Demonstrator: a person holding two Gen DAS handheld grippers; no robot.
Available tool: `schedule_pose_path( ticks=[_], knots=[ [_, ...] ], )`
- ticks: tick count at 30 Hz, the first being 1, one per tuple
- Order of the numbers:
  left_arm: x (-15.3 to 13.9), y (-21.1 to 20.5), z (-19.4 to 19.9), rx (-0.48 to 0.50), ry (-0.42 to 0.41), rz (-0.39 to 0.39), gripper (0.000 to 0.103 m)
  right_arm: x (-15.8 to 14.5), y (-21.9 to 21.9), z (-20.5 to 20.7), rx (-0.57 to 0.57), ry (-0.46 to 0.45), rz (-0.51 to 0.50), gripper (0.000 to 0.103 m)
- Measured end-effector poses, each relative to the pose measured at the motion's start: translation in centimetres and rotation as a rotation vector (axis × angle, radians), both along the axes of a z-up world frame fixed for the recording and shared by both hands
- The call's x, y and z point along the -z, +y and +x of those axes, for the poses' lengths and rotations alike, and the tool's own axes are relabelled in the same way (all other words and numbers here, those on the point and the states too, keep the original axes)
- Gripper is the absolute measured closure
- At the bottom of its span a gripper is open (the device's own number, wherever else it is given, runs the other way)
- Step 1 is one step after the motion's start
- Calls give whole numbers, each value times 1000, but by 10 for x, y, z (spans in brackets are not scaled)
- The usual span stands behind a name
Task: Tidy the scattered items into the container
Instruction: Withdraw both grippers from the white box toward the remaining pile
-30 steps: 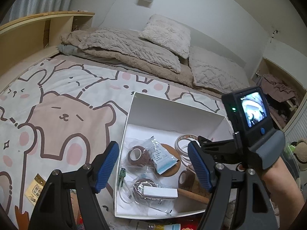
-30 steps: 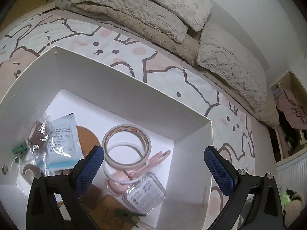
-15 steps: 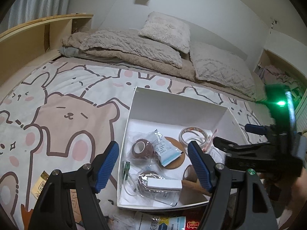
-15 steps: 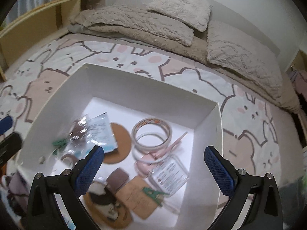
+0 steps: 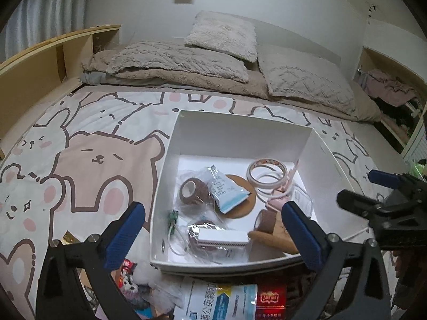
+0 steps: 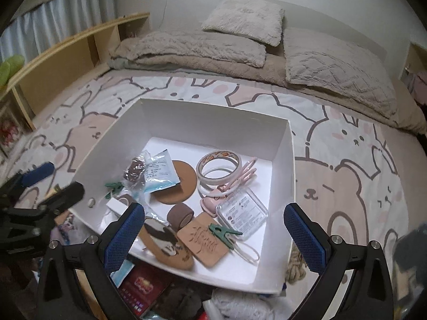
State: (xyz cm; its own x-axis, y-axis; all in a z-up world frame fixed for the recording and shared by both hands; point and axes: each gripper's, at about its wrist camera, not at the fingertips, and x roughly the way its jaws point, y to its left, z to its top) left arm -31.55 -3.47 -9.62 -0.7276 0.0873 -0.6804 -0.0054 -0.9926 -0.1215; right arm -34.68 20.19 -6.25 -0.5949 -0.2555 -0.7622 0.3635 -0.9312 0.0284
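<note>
The left claw [image 5: 213, 236] is opening with nothing gripped; the right claw [image 6: 214, 236] is spread, empty. Below both, the white box [image 6: 202, 122] sits on the bed. Packets [image 5: 221, 301] by its near wall are cut off, partly hidden.

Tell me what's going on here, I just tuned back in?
A person is tidying loose items on a bed into a white box. Both grippers hang over its near edge holding nothing: the left gripper is opening, and the right gripper is open. Tape rolls, a pouch and clips already lie inside; packets still wait outside.
</note>
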Motion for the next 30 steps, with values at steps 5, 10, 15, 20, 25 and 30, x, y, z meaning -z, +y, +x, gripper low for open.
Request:
schedule_pose_path(
  ticks=[5, 10, 15, 20, 25, 30],
  knots=[
    [-6, 7, 9, 19, 11, -4, 0, -9, 16, 20, 25, 62, -15, 0],
    [-13, 15, 18, 46, 20, 7, 0, -18, 32, 45, 30, 116, -55, 0],
    [-18, 23, 29, 71, 32, 37, 0, -25, 46, 65, 50, 176, -65, 0],
    [-23, 34, 42, 105, 49, 47, 0, -30, 58, 81, 56, 225, -75, 0],
    [-30, 41, 53, 101, 90, 46, 0, -32, 70, 93, 64, 276, -89, 0],
    [-33, 39, 63, 83, 121, 54, 0, -33, 82, 103, 91, 337, -119, 0]
  ],
)
